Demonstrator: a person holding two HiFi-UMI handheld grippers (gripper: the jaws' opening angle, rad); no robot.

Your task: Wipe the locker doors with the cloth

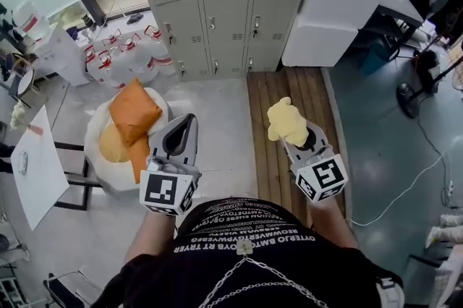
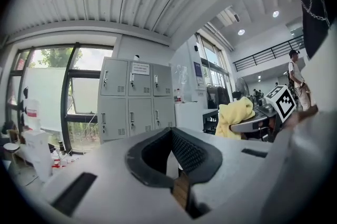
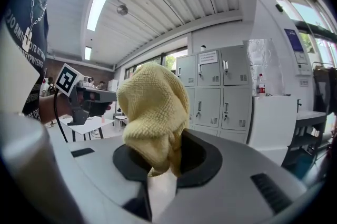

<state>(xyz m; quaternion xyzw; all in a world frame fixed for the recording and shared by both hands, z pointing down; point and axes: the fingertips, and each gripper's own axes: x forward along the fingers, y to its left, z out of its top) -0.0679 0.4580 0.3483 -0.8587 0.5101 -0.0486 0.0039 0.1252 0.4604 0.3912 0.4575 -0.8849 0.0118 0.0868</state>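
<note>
Lockers [image 1: 217,3] (grey), wood floor [image 1: 304,93]; right claw [image 1: 295,139] holds cloth [image 1: 286,121].

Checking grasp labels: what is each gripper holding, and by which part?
Right gripper clamps the yellow cloth by its bunched lower end. Left gripper shut, holding nothing.

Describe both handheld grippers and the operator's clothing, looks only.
The left gripper and right gripper match: smooth grey shells, fingers lined with black ridged padding, each with a white cube bearing black square markers. The person wears a black top with white lettering and a metal chain.
</note>
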